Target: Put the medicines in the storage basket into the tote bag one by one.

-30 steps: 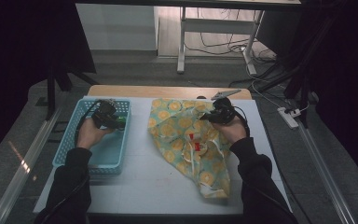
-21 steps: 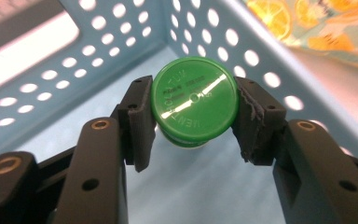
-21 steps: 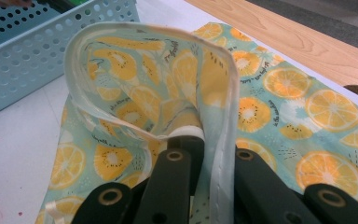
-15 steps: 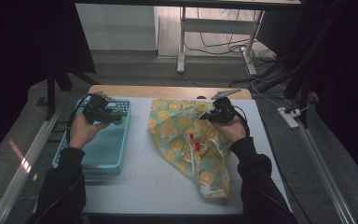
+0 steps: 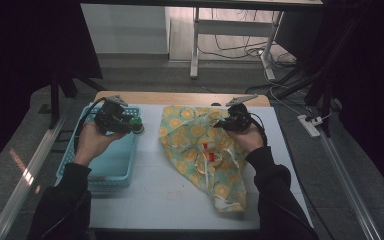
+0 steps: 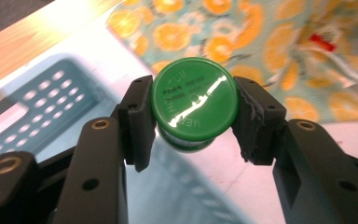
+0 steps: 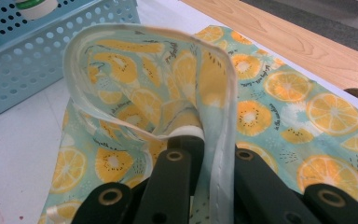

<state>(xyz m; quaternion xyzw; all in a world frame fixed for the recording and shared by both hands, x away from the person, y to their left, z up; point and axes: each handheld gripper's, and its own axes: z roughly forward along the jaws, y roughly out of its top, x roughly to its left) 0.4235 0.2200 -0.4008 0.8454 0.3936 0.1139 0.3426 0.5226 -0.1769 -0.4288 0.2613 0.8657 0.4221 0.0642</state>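
Note:
My left gripper [image 5: 132,126] is shut on a small bottle with a green cap [image 6: 194,99], held in the air over the right rim of the blue basket [image 5: 100,167]. Both black pads [image 6: 140,116] press the cap's sides. A lemon-print cloth bag [image 5: 202,150] lies on the white table top. My right gripper [image 5: 224,123] is shut on the bag's white-edged rim [image 7: 216,116] near its top right corner and holds that edge lifted, so the mouth stands open in a loop.
The blue perforated basket [image 7: 32,65] stands on the left, and another green-topped container [image 7: 36,5] shows in it. A wooden strip [image 5: 180,98] runs along the far edge. The white table top [image 5: 150,195] has bare room between basket and bag.
My left hand has risen out of the basket with the green-capped bottle and moved right, toward the bag. The right hand and the bag have stayed in place.

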